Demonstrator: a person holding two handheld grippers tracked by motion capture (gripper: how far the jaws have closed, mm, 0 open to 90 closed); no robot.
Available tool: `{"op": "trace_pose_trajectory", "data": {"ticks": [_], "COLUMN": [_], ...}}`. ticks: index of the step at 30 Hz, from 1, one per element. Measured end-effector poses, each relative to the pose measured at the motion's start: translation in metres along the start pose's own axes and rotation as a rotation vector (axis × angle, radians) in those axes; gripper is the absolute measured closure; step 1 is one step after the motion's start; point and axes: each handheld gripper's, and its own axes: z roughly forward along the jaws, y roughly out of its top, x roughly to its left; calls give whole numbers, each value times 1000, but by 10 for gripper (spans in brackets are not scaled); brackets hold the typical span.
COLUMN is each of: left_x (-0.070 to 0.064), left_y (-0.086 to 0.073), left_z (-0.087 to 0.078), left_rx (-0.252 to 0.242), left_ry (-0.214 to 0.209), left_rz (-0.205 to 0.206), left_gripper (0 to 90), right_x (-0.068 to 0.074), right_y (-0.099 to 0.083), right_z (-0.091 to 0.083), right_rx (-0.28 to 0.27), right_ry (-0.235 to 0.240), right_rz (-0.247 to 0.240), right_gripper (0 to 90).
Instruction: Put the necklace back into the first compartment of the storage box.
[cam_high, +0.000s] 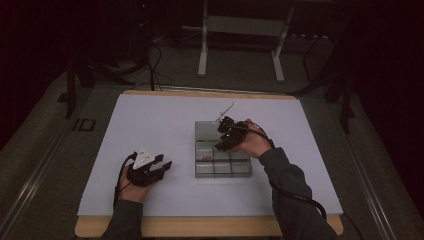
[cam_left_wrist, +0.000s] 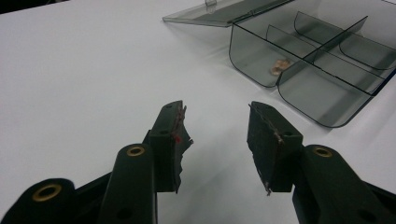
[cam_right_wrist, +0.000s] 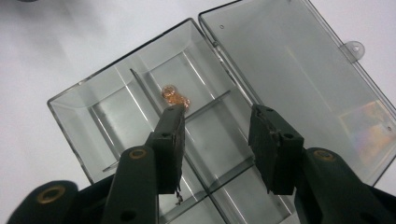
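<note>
A clear plastic compartment box (cam_high: 222, 167) lies open in the middle of the white table, its lid (cam_high: 206, 131) folded flat on the far side. A small cluster of copper-coloured pieces (cam_right_wrist: 175, 97) rests in one compartment, also seen as copper-coloured pieces (cam_left_wrist: 281, 66) from the left gripper view. My right gripper (cam_right_wrist: 215, 114) hovers open above the box (cam_right_wrist: 140, 121), its left jaw tip close over the pieces. My left gripper (cam_left_wrist: 217, 122) stands open and empty low over the bare table, left of the box (cam_left_wrist: 308, 65). From above, the left gripper (cam_high: 162, 165) and right gripper (cam_high: 225, 135) flank the box.
The white table surface (cam_high: 150, 120) spreads wide around the box. Dark floor, cables and a white stand frame (cam_high: 240, 35) lie beyond the far edge. Both cables trail back along the person's sleeves.
</note>
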Motion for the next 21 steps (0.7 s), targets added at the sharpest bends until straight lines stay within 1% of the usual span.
{"op": "trace_pose_trajectory", "data": {"ticks": [5, 10, 16, 21], "left_x": [0, 0, 0, 0], "left_y": [0, 0, 0, 0], "left_z": [0, 0, 1, 2], "left_rx": [1, 1, 6, 6], "left_ry": [0, -1, -3, -4], "left_rz": [0, 1, 4, 4], "left_gripper": [564, 564, 564, 564], "right_x": [-4, -8, -13, -15], "right_y": [-3, -8, -15, -19], "right_z": [-2, -5, -7, -7], "right_rx": [-16, -42, -61, -65], "right_ry": [-9, -18, -25, -37], "right_rz": [16, 42, 67, 57], "right_gripper": [558, 555, 553, 558]}}
